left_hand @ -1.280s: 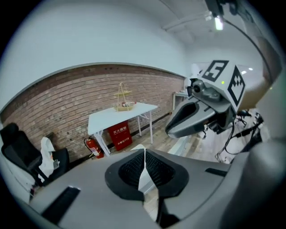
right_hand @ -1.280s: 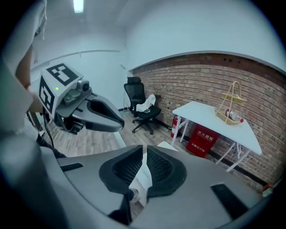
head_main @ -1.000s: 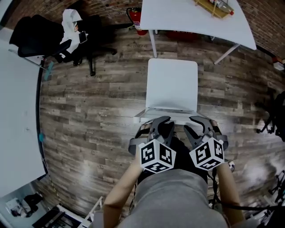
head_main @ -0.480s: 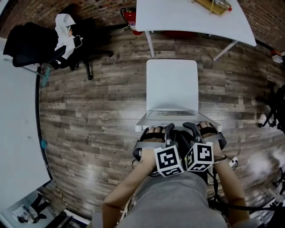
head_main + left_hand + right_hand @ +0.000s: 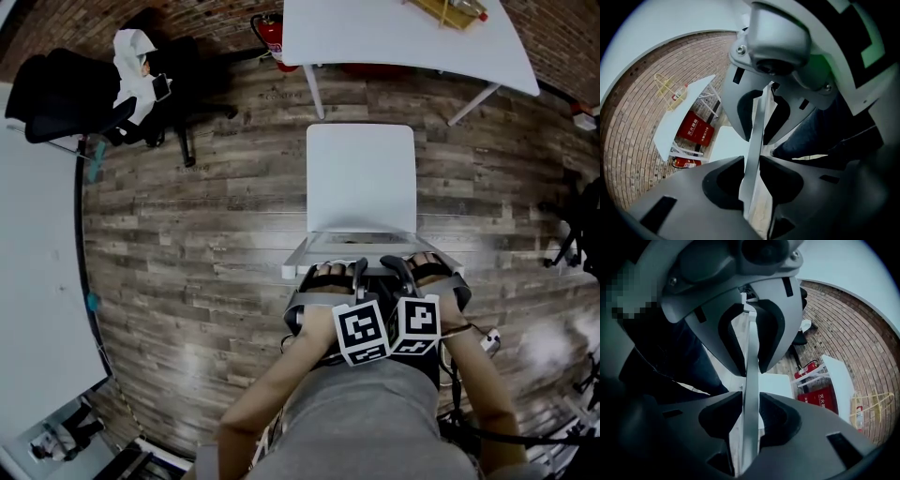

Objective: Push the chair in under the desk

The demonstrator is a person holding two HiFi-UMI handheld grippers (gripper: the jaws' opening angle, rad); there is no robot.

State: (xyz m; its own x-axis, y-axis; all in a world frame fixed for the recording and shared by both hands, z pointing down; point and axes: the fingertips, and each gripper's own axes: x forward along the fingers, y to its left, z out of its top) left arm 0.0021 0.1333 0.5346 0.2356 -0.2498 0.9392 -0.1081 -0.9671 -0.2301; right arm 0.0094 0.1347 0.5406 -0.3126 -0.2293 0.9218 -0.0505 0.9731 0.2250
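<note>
White chair (image 5: 361, 178) on the wood-plank floor (image 5: 187, 206), its seat pointing at the white table (image 5: 394, 37) at the far side of the floor. The seat's front edge stops short of the table's near edge, with a strip of bare planks between them, so no part of the chair is under the table yet. The person stands right behind it.

Both grippers are set on the top edge of the backrest (image 5: 328, 248), side by side near its middle. In the left gripper view, the left gripper (image 5: 353, 270) has the thin white panel of the backrest running straight between its jaws, and the pads bear on both faces. In the right gripper view, the right gripper (image 5: 392, 269) shows the same: the panel stands between the jaws, which are closing, with the pads already against it.

This looks like the end of the grasp step, with the push itself not yet begun. The next move would call for a level, even shove from both grippers straight toward the table, so that the chair does not turn. The seat should pass between the table's two near legs (image 5: 319, 94), and it appears lined up with that gap. The chair's legs may drag on the planks, so the grip on the thin panel must stay firm.
</note>
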